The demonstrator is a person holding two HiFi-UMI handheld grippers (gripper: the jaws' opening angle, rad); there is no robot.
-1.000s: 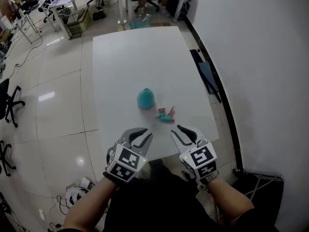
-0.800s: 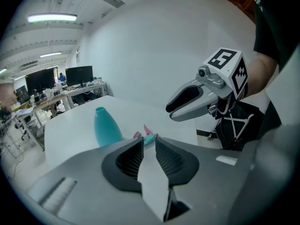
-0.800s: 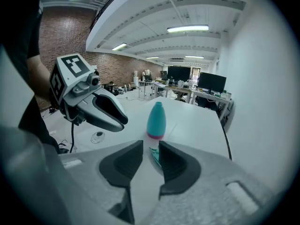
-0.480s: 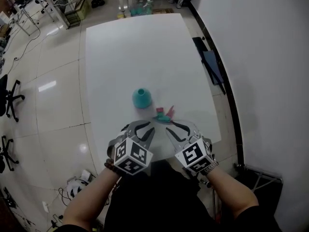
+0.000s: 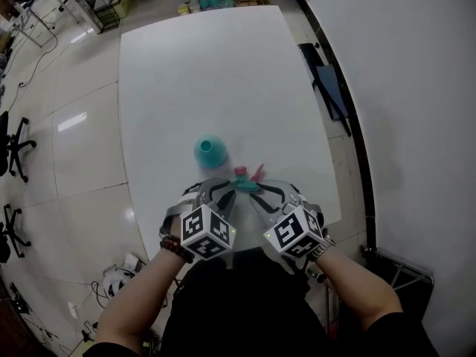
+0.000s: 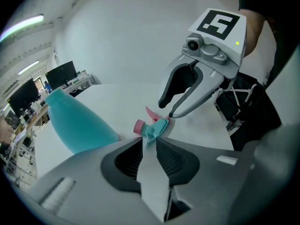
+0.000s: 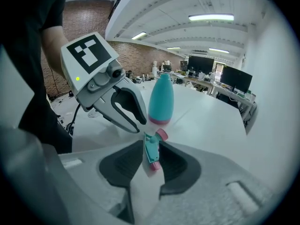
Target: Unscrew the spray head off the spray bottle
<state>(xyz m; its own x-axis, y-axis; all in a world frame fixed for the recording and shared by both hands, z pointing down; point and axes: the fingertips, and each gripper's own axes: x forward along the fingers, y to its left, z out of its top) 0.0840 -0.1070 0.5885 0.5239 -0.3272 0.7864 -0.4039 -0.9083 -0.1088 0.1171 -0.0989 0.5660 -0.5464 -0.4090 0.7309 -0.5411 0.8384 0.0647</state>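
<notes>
Spray head [image 5: 246, 179], teal plastic, pink trigger and collar: detached, lying on white table [image 5: 208, 73] at the fingertips. Left gripper [image 5: 217, 187]: fingers narrowly parted, empty, head just beyond. Right gripper [image 5: 269, 190]: fingers slightly parted, head in their gap, no clamp evident. Smooth rounded teal bottle [image 5: 210, 151] stands upright beyond.

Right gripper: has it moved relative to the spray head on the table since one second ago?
Yes. The right gripper has moved forward over the table toward the spray head; the gap between them has nearly closed.
</notes>
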